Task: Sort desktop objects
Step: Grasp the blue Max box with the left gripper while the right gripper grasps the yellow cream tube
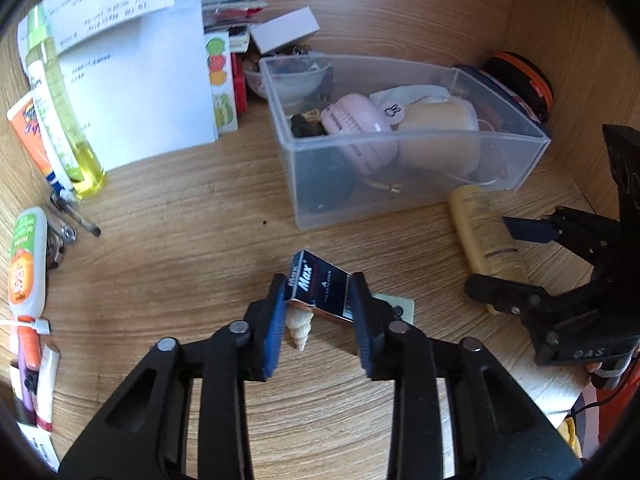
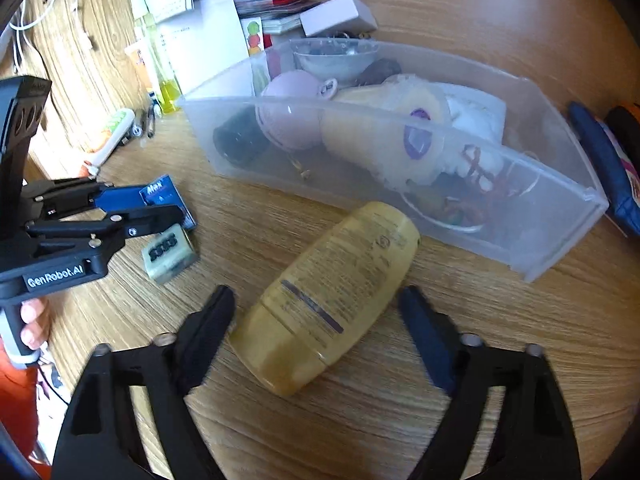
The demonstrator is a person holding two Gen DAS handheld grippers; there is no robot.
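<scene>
Directly ahead in the left wrist view, the left gripper (image 1: 318, 304) pinches a small blue box (image 1: 320, 290) marked "Max", its pads pressed to both sides and the box tilted up off the wooden tabletop (image 1: 180, 208). One pale spiral shell (image 1: 299, 326) lies beneath the box, just beside the left pad. Beyond stands one clear plastic bin (image 1: 404, 168), crowded with a pink case, a cream-coloured bundle and dark odds and ends. To the right, one yellow bottle (image 1: 486, 234) lies on its side near the bin's front corner, with the right gripper (image 1: 504, 256) around it. Along the left edge lie several tubes and bottles (too crowded to count surely), and white papers (image 1: 132, 80) stand behind them.

From the right wrist view, the right gripper (image 2: 316, 312) is spread around the yellow bottle (image 2: 328, 296), one finger on each side; the left finger looks close against it, the right one stands apart, so the pads are not clamped. The clear plastic bin (image 2: 400, 160) sits just behind the bottle, blocking the way forward. At left, the left gripper (image 2: 160, 210) grips the blue box (image 2: 160, 196), and one small pale green block (image 2: 170, 256) lies on the tabletop (image 2: 440, 360) just beside it. A hand (image 2: 34, 320) grasps that gripper's handle.
</scene>
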